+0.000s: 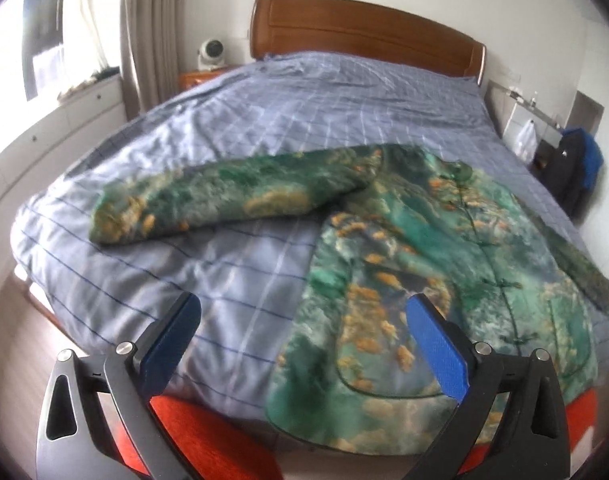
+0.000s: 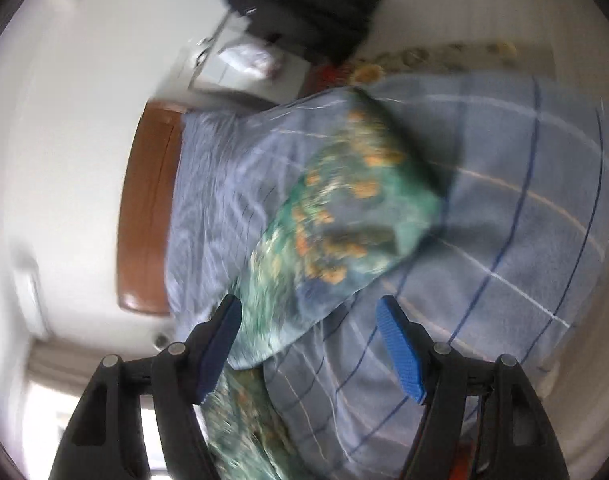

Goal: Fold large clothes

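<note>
A green and orange printed jacket (image 1: 444, 264) lies spread on a bed (image 1: 232, 128) with a blue checked cover, front up, its body toward the near right edge. 1 sleeve (image 1: 224, 204) stretches out to the left across the cover. In the right wrist view another sleeve (image 2: 344, 196) is seen, its cuff lying on the cover; the picture is blurred, so finer detail cannot be told.

The left gripper (image 1: 304, 344) hovers above the near edge of the bed with its jaws spread wide and nothing between them; the jacket's hem shows beyond its right finger. The right gripper (image 2: 308, 344) also stands open, holding nothing, with sleeve cloth lying past its fingers.

Judging from this, the garment is laid out flat and no fold has been made yet: the step in hand looks like the end of spreading, with both grippers empty.

The next move probably calls for taking hold of a sleeve near its cuff and carrying it across the body of the jacket, keeping the cloth flat so the padded fabric does not bunch.
</note>
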`<act>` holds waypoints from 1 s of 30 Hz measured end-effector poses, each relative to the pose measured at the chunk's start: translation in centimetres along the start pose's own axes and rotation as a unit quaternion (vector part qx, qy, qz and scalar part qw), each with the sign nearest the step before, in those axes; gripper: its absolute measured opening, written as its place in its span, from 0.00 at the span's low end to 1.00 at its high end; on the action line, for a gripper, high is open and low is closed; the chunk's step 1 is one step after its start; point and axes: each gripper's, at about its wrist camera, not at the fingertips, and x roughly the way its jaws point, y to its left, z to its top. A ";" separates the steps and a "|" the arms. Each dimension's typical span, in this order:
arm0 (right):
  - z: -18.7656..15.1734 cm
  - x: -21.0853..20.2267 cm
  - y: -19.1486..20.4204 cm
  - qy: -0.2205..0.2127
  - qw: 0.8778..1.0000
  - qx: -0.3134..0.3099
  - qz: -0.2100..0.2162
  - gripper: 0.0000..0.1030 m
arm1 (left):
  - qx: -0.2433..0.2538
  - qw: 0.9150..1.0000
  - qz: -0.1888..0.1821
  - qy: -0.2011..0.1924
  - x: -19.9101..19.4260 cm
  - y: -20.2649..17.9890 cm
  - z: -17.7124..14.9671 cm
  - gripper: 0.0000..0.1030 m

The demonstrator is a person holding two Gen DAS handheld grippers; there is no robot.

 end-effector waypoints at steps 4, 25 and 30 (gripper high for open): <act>1.4 1.8 -2.5 -0.015 0.999 0.036 -0.015 0.68 | -0.018 1.000 -0.008 -0.014 -0.7 -0.3 -0.2 0.99; 5.4 3.9 12.7 -0.087 0.987 -0.135 -0.019 0.11 | -0.034 0.997 0.042 0.061 3.3 0.1 -0.7 0.99; 1.3 3.9 26.8 -0.069 0.962 -0.263 0.020 0.11 | -0.064 0.996 0.011 0.060 3.1 1.8 -2.1 0.99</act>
